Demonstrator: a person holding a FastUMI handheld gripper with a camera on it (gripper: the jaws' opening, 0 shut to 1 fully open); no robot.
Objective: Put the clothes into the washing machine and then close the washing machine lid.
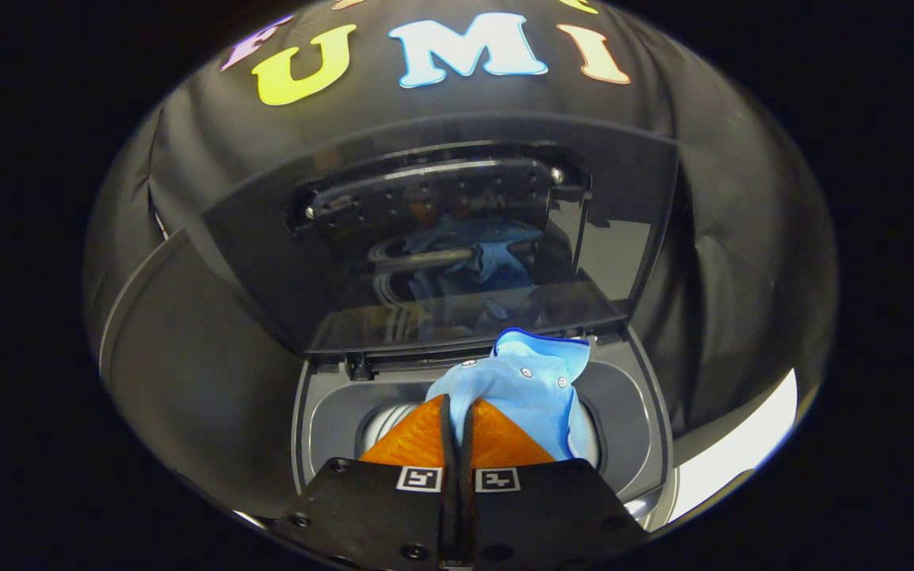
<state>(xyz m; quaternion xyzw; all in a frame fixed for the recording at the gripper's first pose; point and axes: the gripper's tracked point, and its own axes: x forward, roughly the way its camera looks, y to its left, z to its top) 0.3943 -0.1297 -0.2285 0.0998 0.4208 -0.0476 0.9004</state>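
The claw (457, 412) hangs over the open top of the washing machine (322, 412), its two fingers pressed close together with just a thin dark slit between them. A light blue shirt (532, 388) is pinched at their tips: the cloth bunches up from between the fingers and spreads away toward one o'clock, its collar edge lifted and a few small buttons showing along the placket. The rest of the shirt drapes down past the fingers on the three o'clock side, over the round mouth of the drum (389, 420), a pale sliver of which shows at about ten o'clock from the fingertips.

Straight ahead at twelve o'clock, beyond the shirt, the lid (266, 238) stands raised and tilted back on its hinge at the rear of the opening. Its dark glossy panel mirrors the blue cloth. The grey rim of the tub opening curves around the fingers on both sides. Behind the machine hangs the black cloth wall (711, 159), and a pale strip of floor (743, 452) shows at four o'clock.
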